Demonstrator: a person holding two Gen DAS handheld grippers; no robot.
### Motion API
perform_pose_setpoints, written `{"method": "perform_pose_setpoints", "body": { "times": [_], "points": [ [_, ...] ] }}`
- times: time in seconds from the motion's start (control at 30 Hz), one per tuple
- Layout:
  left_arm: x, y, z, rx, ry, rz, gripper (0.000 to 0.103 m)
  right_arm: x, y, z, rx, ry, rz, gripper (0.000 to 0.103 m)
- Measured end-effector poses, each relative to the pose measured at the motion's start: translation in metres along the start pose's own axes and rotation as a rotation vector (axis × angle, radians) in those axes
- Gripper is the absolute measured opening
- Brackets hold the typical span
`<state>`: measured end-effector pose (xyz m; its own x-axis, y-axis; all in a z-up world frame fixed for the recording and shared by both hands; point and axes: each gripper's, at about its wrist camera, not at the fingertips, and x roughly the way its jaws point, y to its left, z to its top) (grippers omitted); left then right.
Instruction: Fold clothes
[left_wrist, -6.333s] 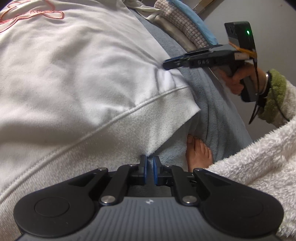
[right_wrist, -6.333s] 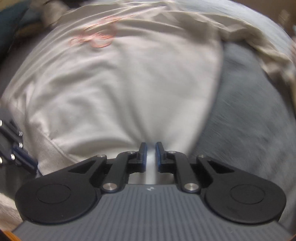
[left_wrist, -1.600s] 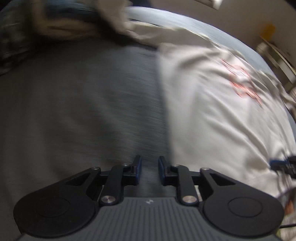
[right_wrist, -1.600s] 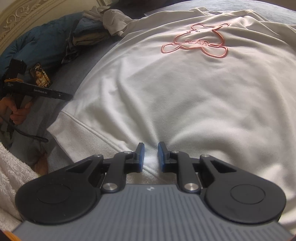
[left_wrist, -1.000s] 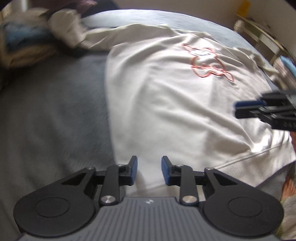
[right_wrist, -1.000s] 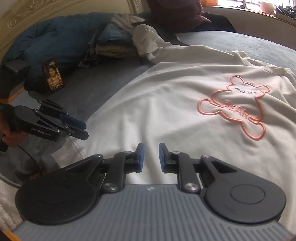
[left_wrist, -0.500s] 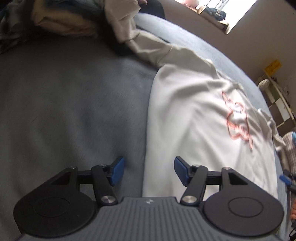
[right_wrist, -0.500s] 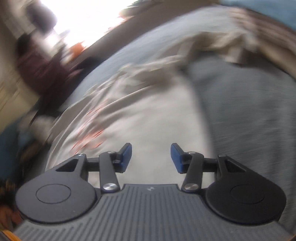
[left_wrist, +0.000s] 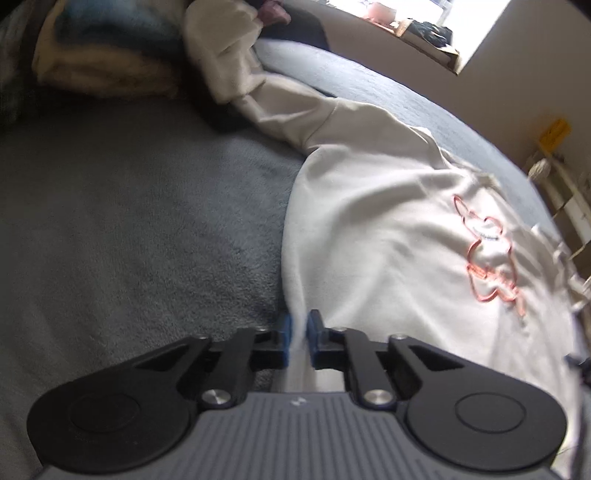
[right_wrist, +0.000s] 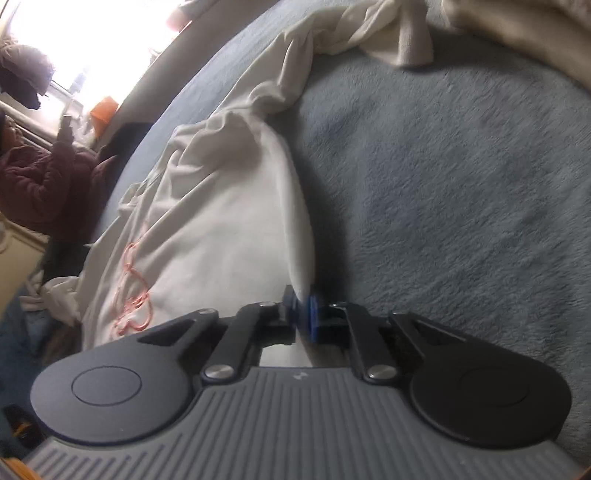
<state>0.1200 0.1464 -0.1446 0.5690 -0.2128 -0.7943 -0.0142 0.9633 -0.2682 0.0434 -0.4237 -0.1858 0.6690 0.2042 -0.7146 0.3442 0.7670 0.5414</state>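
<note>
the cream-white fleece sweatshirt with a pink outlined bear on its chest (left_wrist: 388, 236) lies spread flat on the grey plush bed cover (left_wrist: 129, 229), filling the right half of the left wrist view and the left half of the right wrist view. the left gripper (left_wrist: 298, 334) sits at the bottom centre of its frame, its jaws nearly together and pinching the garment's long side edge. the right gripper (right_wrist: 303, 308) does the same at the bottom centre of its own frame, jaws pressed onto that same edge, fabric visibly caught between the blue pads.

the step in hand looks like folding this side of the sweatshirt over toward the bear print. to do it well, both grippers should lift together just enough to free the edge from the cover, keep it taut between them, and travel in parallel so the crease runs straight. the long sleeve (left_wrist: 295, 110), trailing toward the pile of folded clothes (left_wrist: 103, 62) at the upper left, may drag and skew the fold.
</note>
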Motion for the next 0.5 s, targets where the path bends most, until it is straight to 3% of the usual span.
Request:
{"method": "perform_pose_setpoints", "body": {
  "times": [0.13,0.33,0.4,0.5],
  "points": [
    [-0.009,-0.003,0.0,0.006,-0.047,0.061,0.004,-0.01,0.0,0.001,0.019,-0.062,-0.054,0.001],
    [0.005,0.006,0.0,0.002,-0.005,0.044,0.004,-0.006,-0.011,0.003,0.021,-0.055,-0.081,0.001],
    [0.003,0.015,0.001,-0.036,0.006,-0.003,0.011,-0.006,-0.014,0.002,0.003,-0.041,-0.059,0.003],
    [-0.006,0.031,-0.002,-0.104,0.034,-0.072,0.03,-0.021,-0.026,0.001,0.075,-0.012,0.011,0.013]
  ]
}}
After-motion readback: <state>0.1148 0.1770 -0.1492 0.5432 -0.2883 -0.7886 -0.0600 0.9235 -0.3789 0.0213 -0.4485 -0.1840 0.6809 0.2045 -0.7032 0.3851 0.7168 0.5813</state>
